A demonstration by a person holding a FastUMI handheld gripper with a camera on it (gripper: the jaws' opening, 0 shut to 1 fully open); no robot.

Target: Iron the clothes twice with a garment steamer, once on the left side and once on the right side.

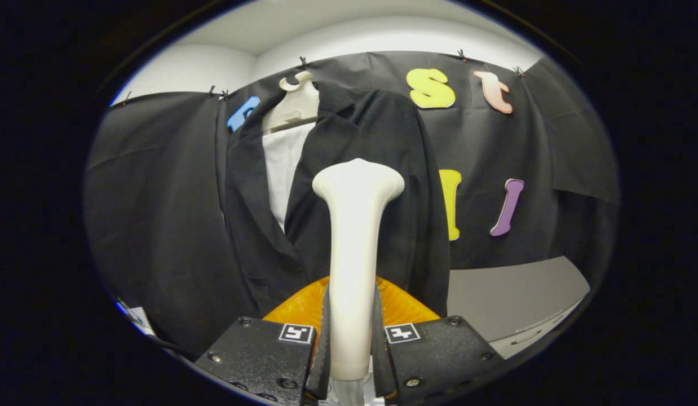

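A dark jacket (360, 146) hangs on a pale hanger (295, 101) against the booth's wall, open at the front over a white lining or shirt (284, 169). My gripper (353, 338) is shut on the handle of a cream garment steamer (354, 248). The steamer stands upright between the fingers. Its wide head (357, 183) lies against or just in front of the jacket's right front panel, about mid-chest; I cannot tell whether it touches the cloth.
An orange object (405, 307) sits just ahead of the fingers, below the jacket's hem. A grey surface (512, 299) lies to the right of it. White walls and a ceiling rise above the black cloth.
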